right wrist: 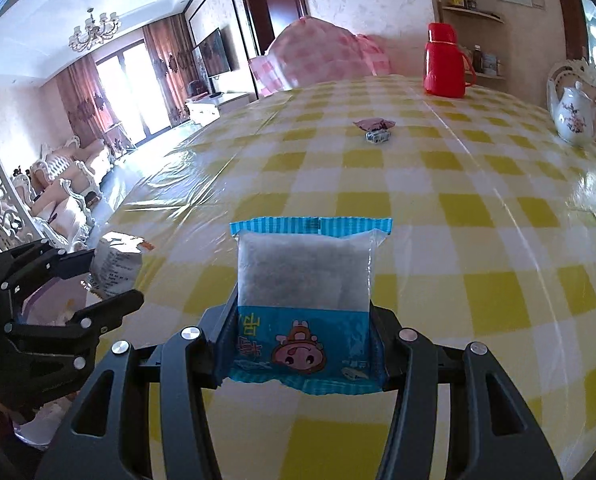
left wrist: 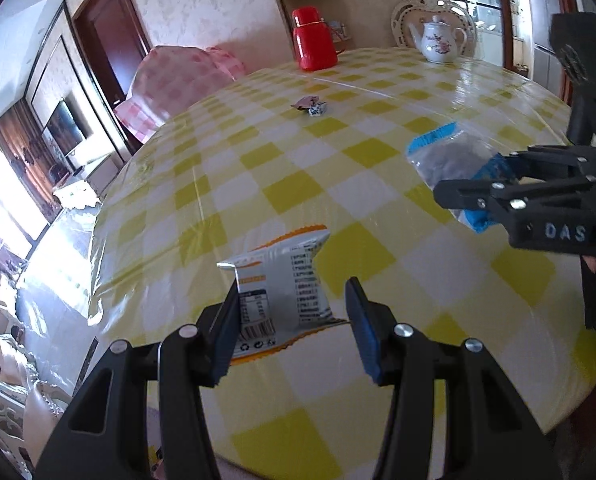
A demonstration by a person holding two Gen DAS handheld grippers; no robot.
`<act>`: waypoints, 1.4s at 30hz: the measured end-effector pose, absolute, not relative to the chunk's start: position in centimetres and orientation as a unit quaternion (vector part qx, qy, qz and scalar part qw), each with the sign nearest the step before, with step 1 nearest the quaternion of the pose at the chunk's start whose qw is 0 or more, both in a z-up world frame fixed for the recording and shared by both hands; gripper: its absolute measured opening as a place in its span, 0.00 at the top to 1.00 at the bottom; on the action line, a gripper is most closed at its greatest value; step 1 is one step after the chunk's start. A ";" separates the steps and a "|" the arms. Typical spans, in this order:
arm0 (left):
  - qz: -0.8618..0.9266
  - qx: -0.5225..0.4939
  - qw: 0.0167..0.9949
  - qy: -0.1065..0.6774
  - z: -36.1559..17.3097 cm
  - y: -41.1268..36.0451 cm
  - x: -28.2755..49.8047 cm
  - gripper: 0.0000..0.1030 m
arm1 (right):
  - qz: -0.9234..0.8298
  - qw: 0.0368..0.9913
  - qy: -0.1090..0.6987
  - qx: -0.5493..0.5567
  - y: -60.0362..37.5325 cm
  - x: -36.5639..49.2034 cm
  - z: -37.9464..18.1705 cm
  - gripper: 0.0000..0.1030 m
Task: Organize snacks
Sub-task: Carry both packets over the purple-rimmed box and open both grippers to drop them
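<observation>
A silver and orange snack packet (left wrist: 282, 292) sits between the fingers of my left gripper (left wrist: 294, 292), which is shut on it above the near part of the table. In the right wrist view the same packet (right wrist: 116, 264) hangs in that gripper (right wrist: 116, 276) at the far left. My right gripper (right wrist: 302, 308) is shut on a blue and clear snack packet (right wrist: 304, 272) with a cartoon face, and both pads press its sides. From the left wrist view, that blue packet (left wrist: 446, 156) and the right gripper (left wrist: 470, 176) are at the right edge. Two small wrapped candies (left wrist: 310, 105) (right wrist: 376, 128) lie mid-table.
The round table wears a yellow checked cloth (left wrist: 338, 168) under glossy plastic. A red thermos (left wrist: 313, 40) (right wrist: 444, 64) and a white teapot (left wrist: 440, 42) (right wrist: 576, 118) stand at the far side. A pink checked cover (left wrist: 178, 76) lies beyond the left rim.
</observation>
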State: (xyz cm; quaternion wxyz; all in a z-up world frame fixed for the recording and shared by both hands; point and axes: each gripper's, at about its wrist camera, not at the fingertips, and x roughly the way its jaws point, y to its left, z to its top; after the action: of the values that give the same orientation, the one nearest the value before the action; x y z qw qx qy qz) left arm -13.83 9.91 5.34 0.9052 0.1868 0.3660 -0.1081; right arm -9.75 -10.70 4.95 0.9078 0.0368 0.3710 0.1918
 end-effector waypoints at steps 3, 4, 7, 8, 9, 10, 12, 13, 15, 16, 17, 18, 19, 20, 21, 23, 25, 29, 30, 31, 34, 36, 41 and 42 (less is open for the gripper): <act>-0.113 0.195 0.904 0.362 5.2 10.5 -15.0 0.51 | 0.190 0.906 0.377 0.035 -10.4 -10.3 4.6 0.50; -0.113 0.196 0.904 0.362 5.1 10.8 -15.4 0.51 | 0.190 0.905 0.378 0.035 -10.3 -10.4 4.5 0.50; -0.115 0.191 0.903 0.367 4.9 11.5 -15.9 0.51 | 0.192 0.903 0.382 0.031 -9.7 -10.6 4.4 0.50; -0.115 0.190 0.903 0.368 4.7 11.8 -16.1 0.51 | 0.195 0.902 0.384 0.029 -9.3 -10.7 4.3 0.50; -0.115 0.190 0.902 0.369 4.6 12.1 -16.3 0.51 | 0.199 0.901 0.384 0.025 -8.7 -11.0 4.3 0.50; -0.116 0.190 0.902 0.370 4.5 12.3 -16.4 0.51 | 0.201 0.901 0.385 0.022 -8.4 -11.1 4.4 0.50; -0.114 0.190 0.901 0.373 4.3 13.0 -16.8 0.51 | 0.212 0.899 0.384 0.011 -7.2 -11.7 4.5 0.50; -0.112 0.189 0.901 0.375 4.2 13.4 -17.1 0.51 | 0.217 0.898 0.382 0.006 -6.6 -12.0 4.6 0.50; -0.107 0.187 0.901 0.377 4.2 14.3 -17.5 0.51 | 0.229 0.897 0.378 -0.004 -5.2 -12.7 4.9 0.50; -0.102 0.186 0.901 0.378 4.2 14.9 -17.8 0.51 | 0.234 0.897 0.376 -0.008 -4.7 -13.0 5.1 0.50; -0.099 0.186 0.901 0.379 4.2 15.3 -17.9 0.51 | 0.241 0.896 0.374 -0.012 -4.0 -13.3 5.3 0.50; -0.093 0.187 0.901 0.380 4.2 15.9 -18.1 0.51 | 0.247 0.894 0.373 -0.015 -3.4 -13.5 5.5 0.50; -0.088 0.188 0.901 0.380 4.2 16.4 -18.3 0.51 | 0.253 0.893 0.371 -0.019 -2.8 -13.8 5.6 0.50; -0.079 0.193 0.901 0.381 4.1 17.1 -18.6 0.51 | 0.259 0.892 0.371 -0.023 -2.2 -14.1 5.8 0.50; -0.074 0.196 0.900 0.382 4.0 17.5 -18.7 0.51 | 0.267 0.889 0.370 -0.030 -1.5 -14.4 5.9 0.50; -0.062 0.197 0.899 0.386 3.9 18.8 -19.2 0.51 | 0.280 0.886 0.367 -0.042 -0.2 -15.2 6.2 0.50; -0.052 0.195 0.898 0.392 3.7 20.1 -19.6 0.51 | 0.296 0.882 0.364 -0.053 1.2 -15.9 6.5 0.50; -0.029 0.190 0.894 0.405 3.3 22.7 -20.4 0.51 | 0.326 0.871 0.358 -0.077 4.0 -17.4 6.7 0.50; -0.024 0.189 0.893 0.408 3.3 23.2 -20.5 0.51 | 0.333 0.868 0.358 -0.083 4.7 -17.8 6.6 0.50; -0.018 0.188 0.892 0.411 3.2 23.7 -20.7 0.51 | 0.340 0.865 0.359 -0.088 5.3 -18.1 6.5 0.50; 0.000 0.188 0.888 0.419 3.0 25.6 -21.2 0.51 | 0.357 0.855 0.361 -0.105 6.9 -19.2 6.2 0.50; 0.011 0.188 0.887 0.422 2.9 26.6 -21.5 0.51 | 0.373 0.845 0.363 -0.123 8.4 -20.3 5.9 0.50; 0.038 0.173 0.885 0.430 2.8 29.3 -22.0 0.51 | 0.408 0.824 0.359 -0.159 11.4 -22.7 5.4 0.50; 0.041 0.170 0.885 0.432 2.8 29.7 -22.1 0.51 | 0.414 0.820 0.358 -0.167 11.9 -23.1 5.2 0.50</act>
State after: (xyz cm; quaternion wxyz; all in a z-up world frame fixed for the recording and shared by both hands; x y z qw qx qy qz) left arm -22.08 29.68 2.80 0.8846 0.1700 0.4323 0.0408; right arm -23.14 11.91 5.25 0.8202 -0.1669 0.3578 0.4140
